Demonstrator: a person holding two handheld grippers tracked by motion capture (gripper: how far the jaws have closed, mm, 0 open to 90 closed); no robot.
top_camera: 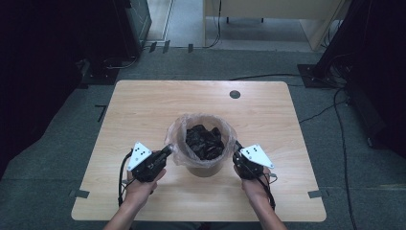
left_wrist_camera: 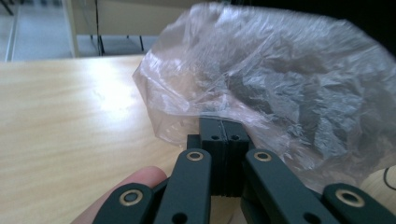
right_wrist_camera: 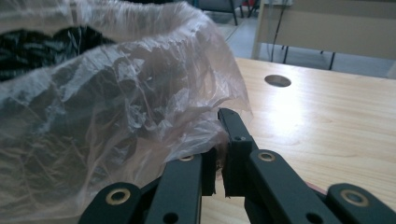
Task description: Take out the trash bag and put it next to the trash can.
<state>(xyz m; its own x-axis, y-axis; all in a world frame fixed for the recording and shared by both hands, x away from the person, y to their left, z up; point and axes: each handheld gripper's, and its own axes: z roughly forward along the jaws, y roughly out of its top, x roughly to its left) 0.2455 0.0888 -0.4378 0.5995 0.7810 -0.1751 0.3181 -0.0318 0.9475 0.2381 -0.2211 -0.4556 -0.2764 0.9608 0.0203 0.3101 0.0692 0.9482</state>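
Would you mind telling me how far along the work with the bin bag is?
Done: both grippers have hold of the clear bag lining the bin; the left gripper and right gripper are each shut on its folded-over edge, on opposite sides. In hand: the grip at the rim. Left: the bag, with dark crumpled waste inside, still sits in the bin and has yet to come out.
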